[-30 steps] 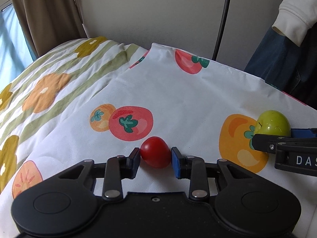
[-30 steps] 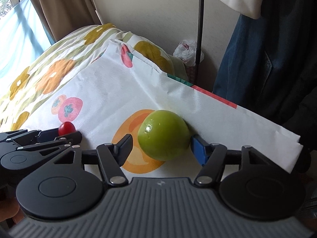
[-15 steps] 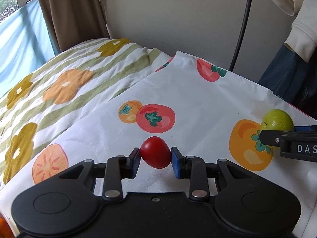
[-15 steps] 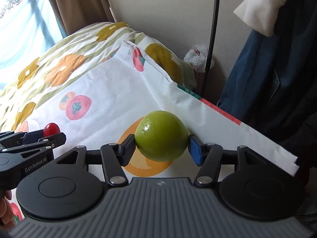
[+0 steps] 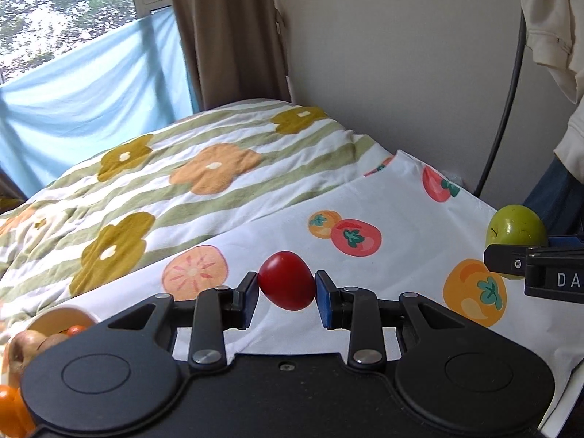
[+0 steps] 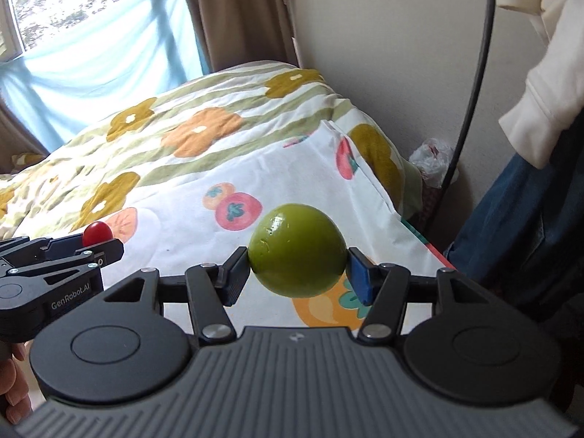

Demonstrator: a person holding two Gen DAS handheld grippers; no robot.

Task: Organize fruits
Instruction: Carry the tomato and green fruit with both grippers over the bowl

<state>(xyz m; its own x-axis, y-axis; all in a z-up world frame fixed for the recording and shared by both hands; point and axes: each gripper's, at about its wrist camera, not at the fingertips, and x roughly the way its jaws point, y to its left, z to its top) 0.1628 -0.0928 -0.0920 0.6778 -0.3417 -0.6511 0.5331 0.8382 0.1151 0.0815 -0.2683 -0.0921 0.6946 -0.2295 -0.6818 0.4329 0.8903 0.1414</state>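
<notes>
My left gripper [image 5: 286,292] is shut on a small red tomato [image 5: 286,280] and holds it in the air above the white fruit-print cloth [image 5: 394,226]. My right gripper [image 6: 297,273] is shut on a green apple [image 6: 297,255], also lifted off the cloth. In the left wrist view the apple [image 5: 516,226] and the right gripper's finger [image 5: 511,255] show at the right edge. In the right wrist view the tomato [image 6: 96,233] and the left gripper [image 6: 91,246] show at the left.
An orange bowl [image 5: 54,319] with several fruits sits at the lower left, partly hidden behind my left gripper. A flower-print quilt [image 5: 164,182] covers the bed behind the cloth. A wall, a curtain [image 5: 226,36], a black pole [image 6: 474,73] and hanging clothes stand at the back and right.
Both grippers have risen with their fruits off the cloth. The views have tilted up, showing more of the quilt and window, and the bowl has come into the left wrist view.
</notes>
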